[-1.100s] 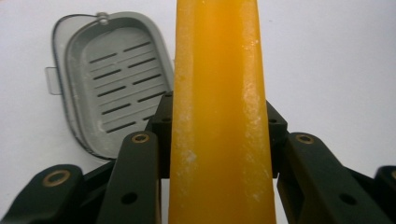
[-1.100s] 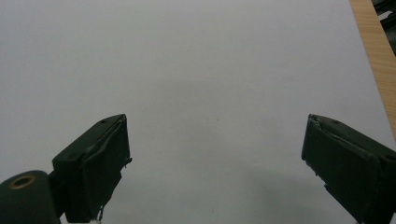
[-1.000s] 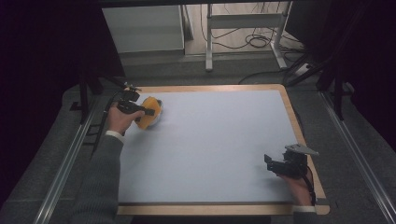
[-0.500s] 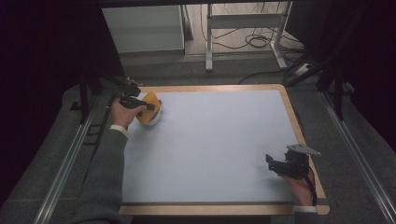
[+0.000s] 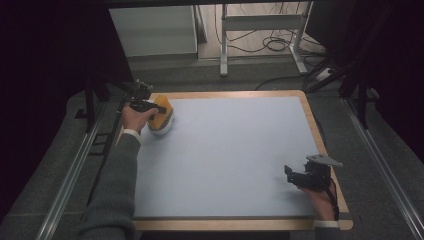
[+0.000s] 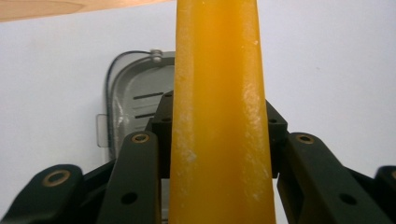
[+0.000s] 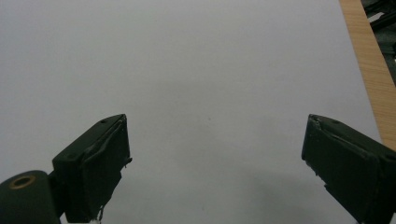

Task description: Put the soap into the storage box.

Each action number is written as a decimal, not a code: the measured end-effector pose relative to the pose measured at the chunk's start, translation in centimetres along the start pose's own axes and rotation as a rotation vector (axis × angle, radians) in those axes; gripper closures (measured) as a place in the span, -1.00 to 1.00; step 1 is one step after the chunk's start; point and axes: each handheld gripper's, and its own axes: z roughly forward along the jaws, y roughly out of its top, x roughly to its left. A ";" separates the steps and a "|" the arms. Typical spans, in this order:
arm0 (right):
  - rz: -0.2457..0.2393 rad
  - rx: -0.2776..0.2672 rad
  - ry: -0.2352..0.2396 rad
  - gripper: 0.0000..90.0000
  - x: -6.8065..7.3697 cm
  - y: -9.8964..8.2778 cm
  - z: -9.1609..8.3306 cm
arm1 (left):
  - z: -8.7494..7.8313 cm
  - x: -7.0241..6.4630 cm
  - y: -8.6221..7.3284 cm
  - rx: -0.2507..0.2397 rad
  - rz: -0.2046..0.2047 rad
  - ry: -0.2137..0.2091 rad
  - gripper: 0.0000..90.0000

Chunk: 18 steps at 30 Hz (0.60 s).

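Observation:
My left gripper (image 5: 149, 107) is at the table's far left corner, shut on a thick orange-yellow piece (image 5: 162, 112). In the left gripper view the orange piece (image 6: 219, 93) stands on edge between the two black jaws of the left gripper (image 6: 219, 120), which press on both its sides. Under it on the mat lies a grey, translucent shallow container (image 6: 133, 102) with a rounded rim, seen as a pale shape (image 5: 163, 129) below the orange piece in the high view. My right gripper (image 5: 295, 176) rests near the front right corner, open, with bare mat between the jaws of the right gripper (image 7: 217, 158).
A pale blue-grey mat (image 5: 230, 150) covers the table inside a wooden border (image 5: 320, 135). Metal rails run along both sides of the table. Past the far edge are a white cabinet (image 5: 152, 30), a metal frame and cables on the floor.
The left hand has shifted a little toward the far edge and to the right with the orange piece still gripped. The right gripper has stayed in place.

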 end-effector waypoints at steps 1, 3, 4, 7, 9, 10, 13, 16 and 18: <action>-0.003 -0.001 0.000 -0.83 0.1 0.0 0.0 | 0.2 0.1 0.0 0.004 -0.001 0.005 0.36; -0.008 0.000 0.001 -0.83 0.1 0.0 0.0 | 0.6 0.1 0.0 0.004 -0.017 0.019 0.36; -0.011 0.000 0.002 -0.83 0.2 0.0 0.1 | 0.8 0.1 0.0 0.001 -0.024 0.024 0.36; -0.012 0.005 0.002 -0.83 0.3 0.0 0.2 | 1.3 0.0 0.0 -0.014 -0.036 0.034 0.36; -0.012 0.005 0.004 -0.83 0.2 0.0 0.2 | 1.6 0.1 0.1 -0.010 -0.045 0.033 0.36; -0.013 0.003 0.003 -0.83 0.2 0.0 0.2 | 1.8 0.2 0.1 -0.008 -0.047 0.037 0.35; -0.014 0.005 0.003 -0.83 0.1 -0.1 0.1 | 2.3 0.4 0.0 -0.007 -0.056 0.054 0.35; -0.007 0.007 -0.003 -0.83 0.0 -0.1 0.2 | 2.5 0.6 -0.1 0.002 -0.053 0.063 0.35; -0.008 0.007 0.002 -0.83 0.0 -0.1 0.2 | 2.6 0.7 -0.1 0.003 -0.056 0.056 0.35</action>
